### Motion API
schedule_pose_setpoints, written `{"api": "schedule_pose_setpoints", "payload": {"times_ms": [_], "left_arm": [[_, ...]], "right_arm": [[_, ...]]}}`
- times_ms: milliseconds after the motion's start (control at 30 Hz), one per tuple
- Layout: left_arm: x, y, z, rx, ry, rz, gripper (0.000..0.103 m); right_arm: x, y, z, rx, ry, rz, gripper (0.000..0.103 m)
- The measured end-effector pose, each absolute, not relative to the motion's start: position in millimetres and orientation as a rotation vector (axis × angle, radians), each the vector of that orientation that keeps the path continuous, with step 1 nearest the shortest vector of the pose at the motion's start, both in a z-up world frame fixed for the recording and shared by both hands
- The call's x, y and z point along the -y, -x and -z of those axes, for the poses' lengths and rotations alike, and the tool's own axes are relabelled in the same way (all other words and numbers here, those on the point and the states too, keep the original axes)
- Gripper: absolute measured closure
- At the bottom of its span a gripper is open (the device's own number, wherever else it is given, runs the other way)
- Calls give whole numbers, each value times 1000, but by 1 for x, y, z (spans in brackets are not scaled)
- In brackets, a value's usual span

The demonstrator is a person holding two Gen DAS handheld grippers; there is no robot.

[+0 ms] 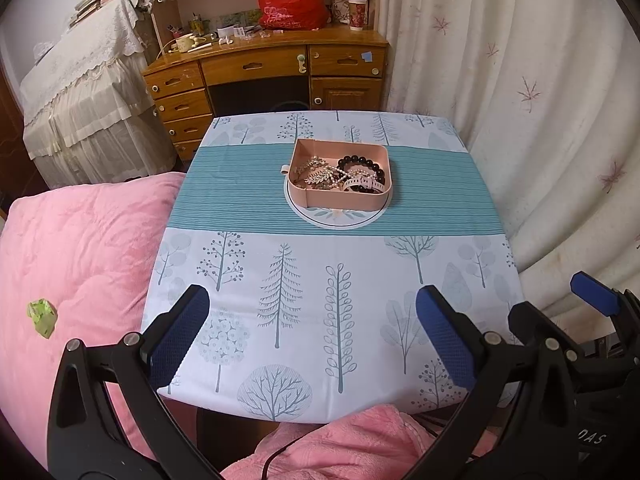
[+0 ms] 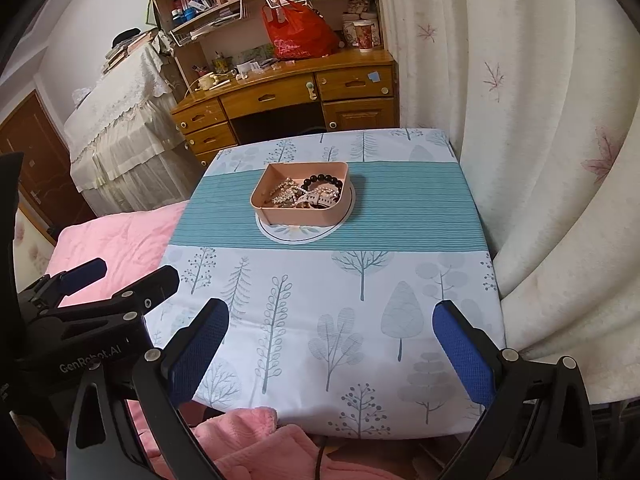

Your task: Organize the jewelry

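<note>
Both claws held wide apart and empty over the near edge of the bench; jewelry sits far off in a pink tray.

Left claw (image 1: 312, 320) released, blue pads spread, nothing between them; it hangs above the tree-print cloth (image 1: 280, 280) at the near edge. Right claw (image 2: 332, 328) likewise spread and empty, just beside the left one. Pink tray (image 1: 308, 196) rests on a round white plate (image 1: 336, 220) on the teal striped band of the cloth, well apart from both claws. In the tray: a dark bead bracelet (image 1: 362, 162) on the right side, a tangle of sparkly silver pieces (image 1: 316, 174) on the left, a white perforated strap (image 1: 360, 182) toward the front. Pink blanket (image 1: 80, 260) lies left of the bench, wooden desk (image 1: 256, 64) beyond it, curtain (image 1: 520, 100) to the right.
</note>
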State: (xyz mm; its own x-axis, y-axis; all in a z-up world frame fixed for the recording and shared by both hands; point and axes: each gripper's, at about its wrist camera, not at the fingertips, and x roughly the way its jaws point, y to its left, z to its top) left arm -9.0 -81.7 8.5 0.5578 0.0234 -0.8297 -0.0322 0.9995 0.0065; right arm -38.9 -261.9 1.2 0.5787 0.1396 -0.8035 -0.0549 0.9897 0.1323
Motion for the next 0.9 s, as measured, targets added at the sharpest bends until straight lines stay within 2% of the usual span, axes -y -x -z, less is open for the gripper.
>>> {"api": "schedule_pose_setpoints", "payload": {"times_ms": [900], "left_arm": [[74,2,-3,-990,7,-20,0]], "right_arm": [[260,31,6,-987,-76,-71,0]]}}
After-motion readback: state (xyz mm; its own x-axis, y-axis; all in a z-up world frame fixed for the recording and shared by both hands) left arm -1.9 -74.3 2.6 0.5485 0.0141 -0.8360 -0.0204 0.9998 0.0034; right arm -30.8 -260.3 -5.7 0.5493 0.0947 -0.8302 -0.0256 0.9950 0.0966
